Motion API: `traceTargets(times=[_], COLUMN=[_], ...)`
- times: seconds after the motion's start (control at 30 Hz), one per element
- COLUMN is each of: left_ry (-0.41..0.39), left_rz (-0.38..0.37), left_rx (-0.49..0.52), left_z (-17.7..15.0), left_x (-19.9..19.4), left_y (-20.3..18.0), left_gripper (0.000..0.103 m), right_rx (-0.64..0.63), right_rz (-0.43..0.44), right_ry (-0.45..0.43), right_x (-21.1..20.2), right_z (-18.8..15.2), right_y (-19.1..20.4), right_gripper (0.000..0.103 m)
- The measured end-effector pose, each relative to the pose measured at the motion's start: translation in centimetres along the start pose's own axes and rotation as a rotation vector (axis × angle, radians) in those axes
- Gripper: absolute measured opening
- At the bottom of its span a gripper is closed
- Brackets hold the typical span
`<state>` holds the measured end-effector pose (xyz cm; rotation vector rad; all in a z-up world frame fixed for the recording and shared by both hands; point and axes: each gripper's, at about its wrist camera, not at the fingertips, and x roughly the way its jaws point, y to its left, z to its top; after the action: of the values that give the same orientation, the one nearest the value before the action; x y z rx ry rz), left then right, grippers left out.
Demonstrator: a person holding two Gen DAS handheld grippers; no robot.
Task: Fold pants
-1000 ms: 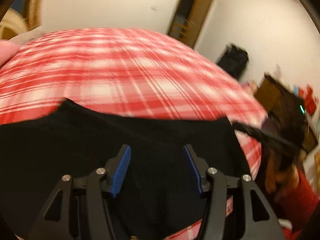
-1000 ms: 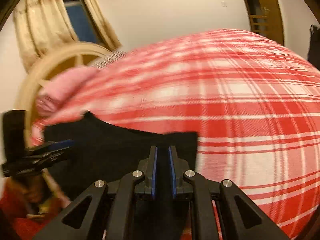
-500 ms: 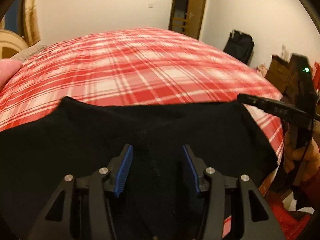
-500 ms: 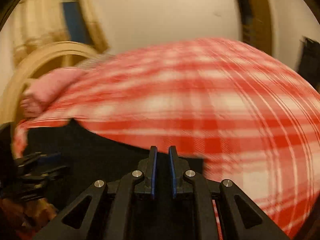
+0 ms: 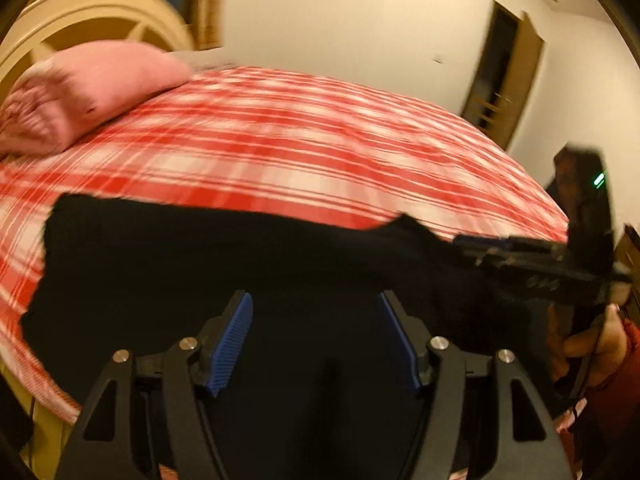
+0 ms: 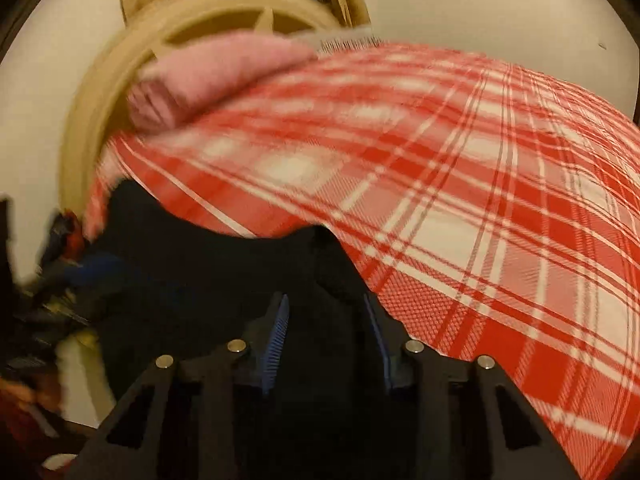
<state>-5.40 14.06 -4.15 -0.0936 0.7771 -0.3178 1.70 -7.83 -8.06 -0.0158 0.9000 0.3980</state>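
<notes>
The black pants (image 5: 192,256) lie folded on the red plaid bed cover (image 5: 304,148), near its front edge. My left gripper (image 5: 316,320) hovers over their middle with its jaws opening; the blue pads stand wide apart and press on nothing. My right gripper (image 6: 326,320) is over the pants (image 6: 208,272) at their right end, its jaws opening too, with dark cloth below the gap and no pad pressing on it. From the left wrist view the right gripper (image 5: 476,248) reaches in at the pants' raised right corner, held by a hand (image 5: 588,344).
A pink pillow (image 5: 92,88) lies at the head of the bed against a cream arched headboard (image 6: 224,28). A brown door (image 5: 504,76) stands in the far wall. The plaid cover (image 6: 480,200) stretches beyond the pants.
Both grippers swung sideways toward the headboard end, so the pillow came into view. The right jaws went from shut to apart. The left jaws widened.
</notes>
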Motion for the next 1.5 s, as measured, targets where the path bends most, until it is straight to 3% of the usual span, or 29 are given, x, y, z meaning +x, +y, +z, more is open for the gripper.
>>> traceTargets(times=[0.07, 0.1, 0.27, 0.4, 0.53, 0.63, 0.73, 0.83, 0.9, 0.97, 1.1, 1.3, 1.4, 1.5], left_ry=[-0.003, -0.004, -0.020, -0.035, -0.021, -0.012, -0.015, -0.049, -0.087, -0.126, -0.145, -0.083, -0.048, -0.052], left_rz=[0.030, 0.039, 0.061, 0.106, 0.169, 0.178, 0.188, 0.229, 0.284, 0.377, 0.453, 0.338, 0.304, 0.247], left_rx=[-0.026, -0.034, -0.085, -0.099, -0.088, -0.089, -0.073, -0.081, -0.118, -0.196, -0.336, -0.455, -0.453, -0.570], left_z=[-0.1, -0.1, 0.3, 0.5, 0.6, 0.7, 0.8, 0.8, 0.7, 0.0, -2.0, -4.7, -5.2, -6.3], left_x=[0.0, 0.1, 0.3, 0.6, 2.2, 3.0, 2.2, -0.2, -2.3, -4.7, -6.9, -4.2, -2.0, -0.7], left_y=[1.4, 1.9, 3.9, 5.2, 6.4, 6.9, 7.0, 8.3, 10.3, 13.0, 16.6, 16.0, 14.7, 14.9], left_gripper=[0.067, 0.067, 0.067, 0.067, 0.067, 0.067, 0.067, 0.068, 0.079, 0.084, 0.084, 0.084, 0.084, 0.085], right_rx=[0.002, -0.014, -0.027, 0.002, 0.054, 0.093, 0.090, 0.130, 0.158, 0.142, 0.085, 0.004, 0.009, 0.025], right_rz=[0.017, 0.045, 0.001, -0.026, -0.041, -0.018, 0.012, 0.021, -0.010, -0.003, 0.088, 0.154, 0.160, 0.149], right_ry=[0.000, -0.016, -0.074, -0.031, -0.041, -0.022, -0.055, -0.181, -0.290, -0.341, -0.298, -0.191, -0.166, -0.171], right_x=[0.6, 0.3, -0.5, 1.8, 2.5, 3.2, 2.4, -0.5, -3.5, -5.6, -6.5, -5.3, -5.5, -6.3], right_z=[-0.1, -0.1, 0.4, 0.5, 1.5, 1.9, 1.7, 1.7, 2.1, 2.4, 1.7, -2.1, -3.3, -4.1], right_y=[-0.1, 0.1, 0.0, -0.7, -1.8, -2.7, -2.6, -2.7, -2.3, -1.2, 3.1, 8.4, 8.9, 8.7], right_gripper=[0.018, 0.005, 0.004, 0.004, 0.004, 0.004, 0.007, 0.008, 0.008, 0.008, 0.008, 0.008, 0.008, 0.008])
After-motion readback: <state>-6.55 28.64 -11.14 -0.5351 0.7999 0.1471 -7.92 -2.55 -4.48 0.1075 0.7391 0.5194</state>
